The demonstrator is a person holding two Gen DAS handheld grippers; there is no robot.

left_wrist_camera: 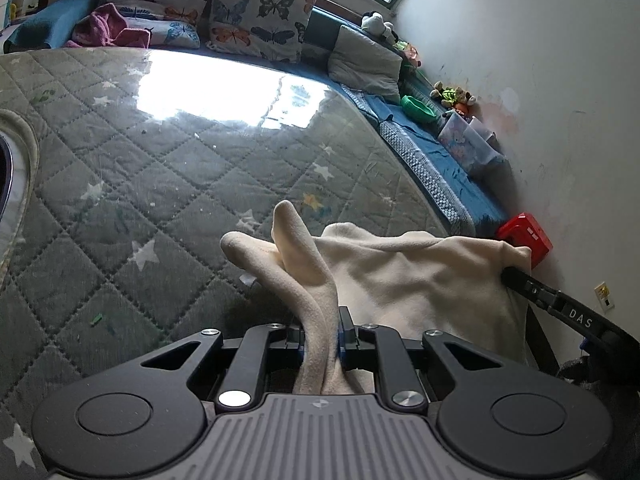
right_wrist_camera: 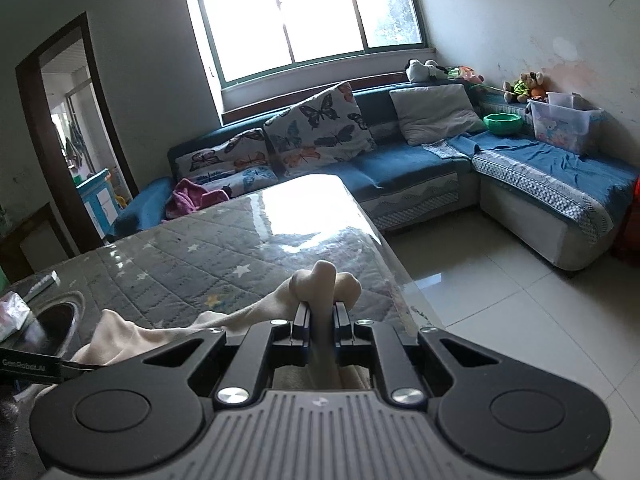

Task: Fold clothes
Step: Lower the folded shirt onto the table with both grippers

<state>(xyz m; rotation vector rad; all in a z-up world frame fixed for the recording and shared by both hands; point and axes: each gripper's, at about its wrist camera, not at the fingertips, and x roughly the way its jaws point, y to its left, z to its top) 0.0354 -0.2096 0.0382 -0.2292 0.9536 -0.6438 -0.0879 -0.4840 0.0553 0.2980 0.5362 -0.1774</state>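
A cream fleece garment (left_wrist_camera: 404,276) hangs stretched between my two grippers above the near edge of the table. My left gripper (left_wrist_camera: 322,330) is shut on a bunched fold of it, and the cloth pokes up past the fingers. My right gripper (right_wrist_camera: 320,316) is shut on another bunched corner of the same garment (right_wrist_camera: 324,280). In the left wrist view the right gripper (left_wrist_camera: 520,276) shows at the right, clamped on the cloth's far corner. In the right wrist view the left gripper's black body (right_wrist_camera: 36,364) shows at the left edge beside the hanging cloth (right_wrist_camera: 132,340).
A table with a grey quilted star-pattern cover under glossy film (left_wrist_camera: 160,160) lies ahead. A blue corner sofa (right_wrist_camera: 420,164) carries butterfly cushions (right_wrist_camera: 316,128), a pink cloth (right_wrist_camera: 192,196), a green bowl (right_wrist_camera: 502,122) and a clear plastic box (right_wrist_camera: 564,120). A dark round pot (right_wrist_camera: 56,320) stands at the table's left. A red box (left_wrist_camera: 526,240) sits by the wall.
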